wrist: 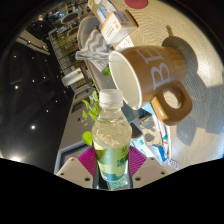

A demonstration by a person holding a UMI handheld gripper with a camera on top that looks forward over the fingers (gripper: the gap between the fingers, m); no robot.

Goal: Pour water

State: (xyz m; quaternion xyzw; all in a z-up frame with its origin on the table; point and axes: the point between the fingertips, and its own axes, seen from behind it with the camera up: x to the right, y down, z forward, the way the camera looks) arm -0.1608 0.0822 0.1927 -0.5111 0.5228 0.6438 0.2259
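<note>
The tongs [113, 172] pinch a small clear plastic water bottle with a white screw cap and a pale green label [111, 140]; the two grey fingers, each with a magenta pad [135, 158] on its inner face, press against the bottle's lower body from either side. The bottle stands lengthwise along the fingers, its cap end pointing away from them, and its label carries small print too fine to read.

Just beyond the cap lies a tan ceramic mug with a white inside and large white letters on its side [155, 72]. The mug appears tipped on its side, its open mouth turned toward the bottle cap and its thick looped handle [176, 103] sticking out on the side nearer the right finger. Cap and mug rim are close together; whether they touch cannot be told.

Behind the bottle's shoulder a few green leaves of a small plant [92, 106] show, close to the bottle. Farther out, past the mug, a cluster of white things crowds together: a white wire rack [75, 62] and a white carton or box with orange markings [115, 22]. These rest on a pale worktop [205, 60] that spreads out on the mug's side. On the opposite side the surroundings are dark, dotted with a few small lights.
</note>
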